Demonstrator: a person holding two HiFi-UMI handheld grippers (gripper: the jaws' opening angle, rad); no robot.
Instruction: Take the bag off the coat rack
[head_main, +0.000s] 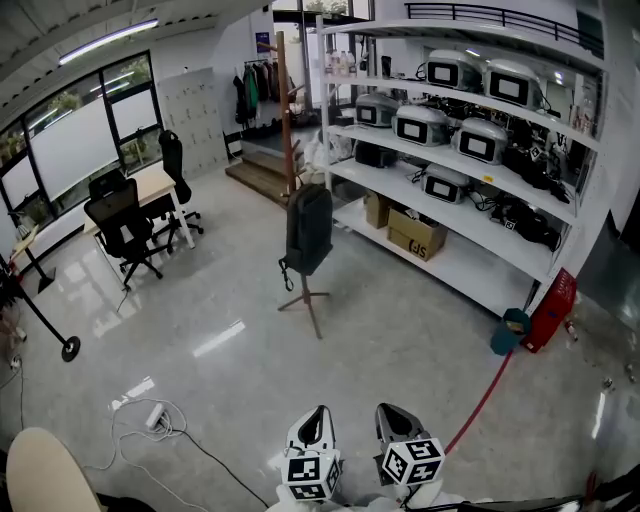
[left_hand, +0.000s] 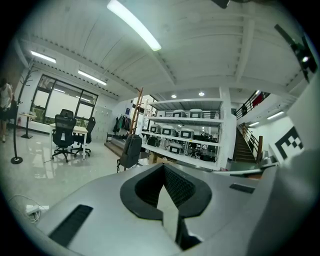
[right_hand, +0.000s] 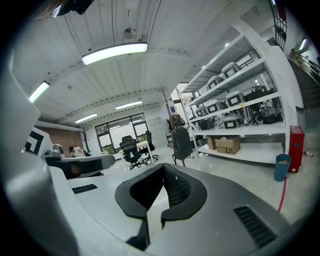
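A dark backpack (head_main: 308, 229) hangs from a tall wooden coat rack (head_main: 287, 120) that stands on the floor in front of the shelving, several steps ahead of me. Both grippers are held low and close to my body, far from it. My left gripper (head_main: 318, 421) and right gripper (head_main: 392, 420) sit side by side at the bottom of the head view, both shut and empty. The backpack (left_hand: 131, 150) shows small and distant over the left gripper's closed jaws, and the backpack (right_hand: 181, 142) shows likewise in the right gripper view.
White shelving (head_main: 470, 170) with grey devices and cardboard boxes runs along the right. A desk with black office chairs (head_main: 125, 225) stands at left. A power strip and cable (head_main: 150, 418) lie on the floor near my feet, a red line (head_main: 485, 395) to the right.
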